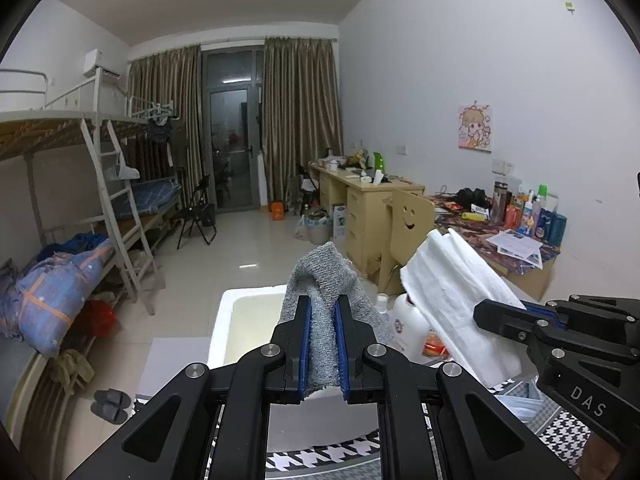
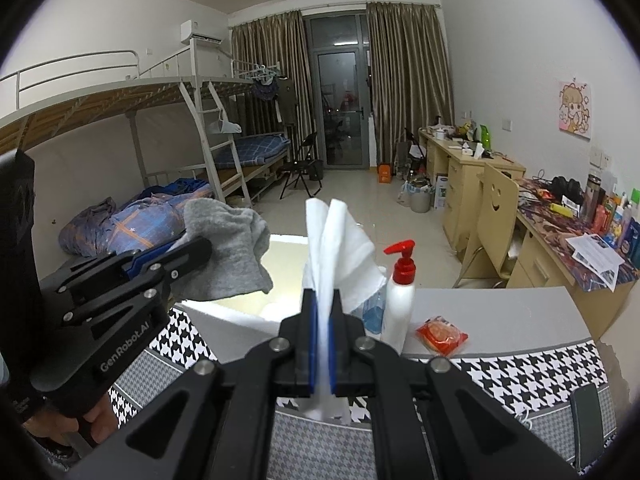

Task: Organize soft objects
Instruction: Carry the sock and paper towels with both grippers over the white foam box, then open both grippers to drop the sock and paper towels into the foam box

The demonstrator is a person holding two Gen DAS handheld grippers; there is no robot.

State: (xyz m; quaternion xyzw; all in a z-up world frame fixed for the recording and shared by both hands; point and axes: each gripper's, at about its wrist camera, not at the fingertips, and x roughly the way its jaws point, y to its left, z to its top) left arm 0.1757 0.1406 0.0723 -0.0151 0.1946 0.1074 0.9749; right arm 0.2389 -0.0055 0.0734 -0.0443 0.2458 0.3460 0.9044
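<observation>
My left gripper (image 1: 323,312) is shut on a grey knitted cloth (image 1: 326,280) and holds it up above the open white foam box (image 1: 228,320). In the right wrist view the same grey cloth (image 2: 228,248) hangs from the left gripper (image 2: 192,252) at the left. My right gripper (image 2: 322,308) is shut on a white cloth (image 2: 340,240), held upright in front of the white foam box (image 2: 224,312). In the left wrist view the white cloth (image 1: 448,288) shows at the right, pinched by the right gripper (image 1: 500,312).
A white pump bottle with a red top (image 2: 400,292), a blue-capped bottle (image 2: 372,312) and an orange snack packet (image 2: 442,334) stand on the grey table with its houndstooth cover (image 2: 520,360). A smiley-face wooden chair (image 2: 496,204) and cluttered desks are right; bunk beds left.
</observation>
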